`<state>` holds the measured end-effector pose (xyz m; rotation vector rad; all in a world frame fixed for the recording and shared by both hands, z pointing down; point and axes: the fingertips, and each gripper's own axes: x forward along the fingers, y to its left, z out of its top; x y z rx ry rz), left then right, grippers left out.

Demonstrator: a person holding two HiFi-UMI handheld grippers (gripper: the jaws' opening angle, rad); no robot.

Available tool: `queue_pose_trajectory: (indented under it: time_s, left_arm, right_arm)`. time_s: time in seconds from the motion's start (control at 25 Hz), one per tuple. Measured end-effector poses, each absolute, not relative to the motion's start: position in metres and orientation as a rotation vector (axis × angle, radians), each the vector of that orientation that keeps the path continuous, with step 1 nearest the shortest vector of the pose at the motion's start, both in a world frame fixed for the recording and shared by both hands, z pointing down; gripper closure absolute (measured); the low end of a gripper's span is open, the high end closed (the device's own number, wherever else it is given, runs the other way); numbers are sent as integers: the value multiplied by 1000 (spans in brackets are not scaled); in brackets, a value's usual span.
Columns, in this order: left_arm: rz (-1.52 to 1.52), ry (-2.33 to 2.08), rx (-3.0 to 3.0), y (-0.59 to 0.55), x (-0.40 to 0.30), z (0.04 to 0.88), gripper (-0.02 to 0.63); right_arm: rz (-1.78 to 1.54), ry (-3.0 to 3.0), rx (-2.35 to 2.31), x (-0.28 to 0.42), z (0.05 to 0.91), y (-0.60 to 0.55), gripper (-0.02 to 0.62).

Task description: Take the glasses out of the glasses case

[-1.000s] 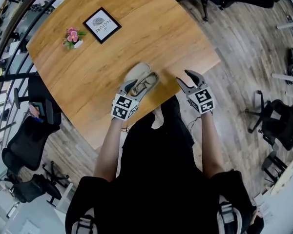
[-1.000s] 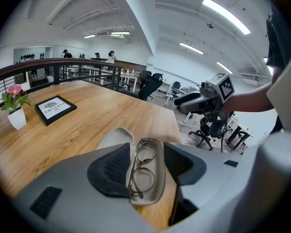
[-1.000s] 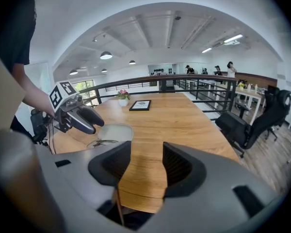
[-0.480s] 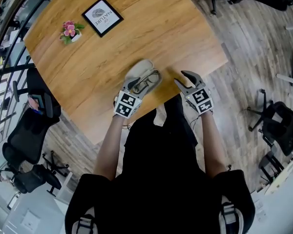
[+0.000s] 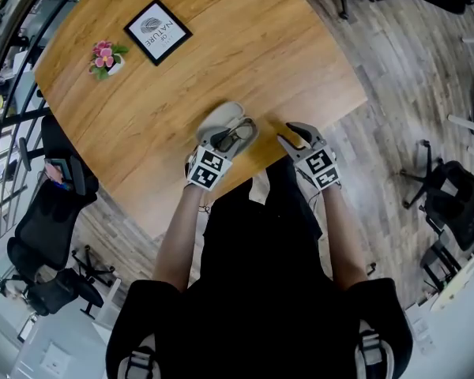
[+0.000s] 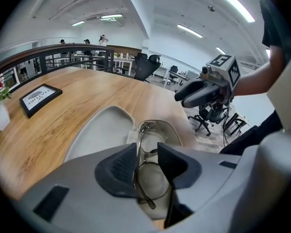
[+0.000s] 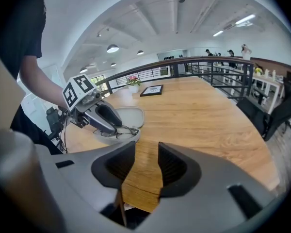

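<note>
An open pale grey glasses case [image 5: 221,119] lies on the wooden table [image 5: 245,46] near its front edge. The thin-rimmed glasses [image 5: 237,136] rest in its lower half. My left gripper [image 5: 221,140] points down into the case. In the left gripper view its jaws [image 6: 147,161] have just been closing and straddle the glasses [image 6: 153,181]; a gap still shows beside the rim. My right gripper [image 5: 292,133] hovers to the right of the case over the table edge. Its jaws [image 7: 146,161] have also just been closing and hold nothing.
A black framed sign [image 5: 157,28] and a small pot of pink flowers [image 5: 103,56] stand at the table's far left. Office chairs [image 5: 47,243] stand on the wood floor around the table, and a railing [image 7: 203,64] runs behind it.
Both grippers have sunk toward the table. The left one has come down over the glasses in the case, and its jaws have narrowed. The right jaws have narrowed too.
</note>
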<state>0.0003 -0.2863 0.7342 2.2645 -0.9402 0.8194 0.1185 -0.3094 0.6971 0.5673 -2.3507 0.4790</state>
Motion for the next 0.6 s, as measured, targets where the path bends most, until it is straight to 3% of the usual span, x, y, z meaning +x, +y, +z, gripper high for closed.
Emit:
queue_pose_trajectory:
  time_s: [0.6]
  left_arm:
    - [988,-960,2170,-293,-6,746,552]
  right_arm:
    - [507,-2340,620,143,697,-320,442]
